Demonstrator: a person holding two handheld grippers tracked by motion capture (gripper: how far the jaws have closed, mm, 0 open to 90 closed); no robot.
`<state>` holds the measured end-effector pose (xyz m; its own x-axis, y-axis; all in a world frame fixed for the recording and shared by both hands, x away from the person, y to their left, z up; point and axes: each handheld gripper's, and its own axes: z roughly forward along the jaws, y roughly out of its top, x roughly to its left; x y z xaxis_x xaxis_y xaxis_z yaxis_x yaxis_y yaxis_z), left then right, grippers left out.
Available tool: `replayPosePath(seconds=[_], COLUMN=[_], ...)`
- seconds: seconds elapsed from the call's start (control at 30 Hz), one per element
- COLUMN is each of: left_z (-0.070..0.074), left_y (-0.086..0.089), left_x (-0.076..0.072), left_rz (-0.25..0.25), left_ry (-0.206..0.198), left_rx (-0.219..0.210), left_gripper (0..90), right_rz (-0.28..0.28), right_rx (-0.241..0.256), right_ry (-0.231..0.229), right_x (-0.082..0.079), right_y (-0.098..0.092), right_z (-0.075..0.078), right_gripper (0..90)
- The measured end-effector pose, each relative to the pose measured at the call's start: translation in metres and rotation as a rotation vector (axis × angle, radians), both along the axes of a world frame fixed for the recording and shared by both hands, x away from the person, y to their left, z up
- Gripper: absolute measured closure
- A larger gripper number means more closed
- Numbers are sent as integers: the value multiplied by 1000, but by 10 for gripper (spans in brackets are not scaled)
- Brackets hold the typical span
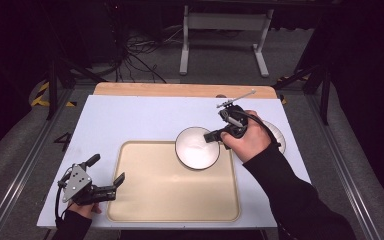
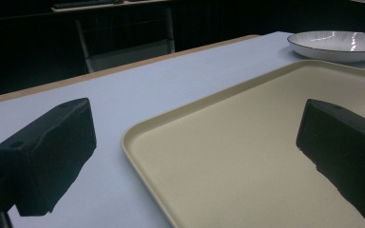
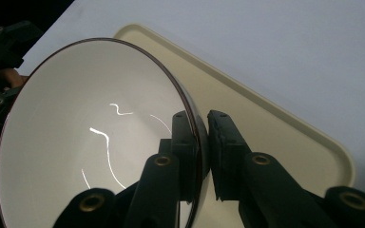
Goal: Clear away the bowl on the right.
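A white bowl with a dark rim sits over the far right corner of the beige tray. My right gripper is shut on the bowl's right rim. In the right gripper view its jaws pinch the bowl wall, one inside and one outside, at the gripper, with the tray below. My left gripper stands open at the tray's near left edge. In the left gripper view, the gripper straddles the rim of the tray with nothing between its jaws, and the bowl shows far off.
A second white plate lies on the white tabletop at the right, partly behind the right hand. A wooden strip runs along the table's far edge. Beyond it, table legs and cables stand on the floor.
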<state>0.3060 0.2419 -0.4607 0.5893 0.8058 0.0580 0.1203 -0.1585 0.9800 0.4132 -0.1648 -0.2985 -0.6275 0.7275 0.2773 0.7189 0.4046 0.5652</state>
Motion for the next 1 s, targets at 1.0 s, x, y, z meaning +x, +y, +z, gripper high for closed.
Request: replayPosePath(seconds=[1.0], left_z=[0], left_y=[2], left_x=[0], left_rz=[-7], left_ry=[1], left_rx=[-10], left_gripper=[1], right_rz=[91], right_rx=[-33], right_ry=[92], right_x=[5], right_y=[47], right_z=[-54], right_gripper=[807])
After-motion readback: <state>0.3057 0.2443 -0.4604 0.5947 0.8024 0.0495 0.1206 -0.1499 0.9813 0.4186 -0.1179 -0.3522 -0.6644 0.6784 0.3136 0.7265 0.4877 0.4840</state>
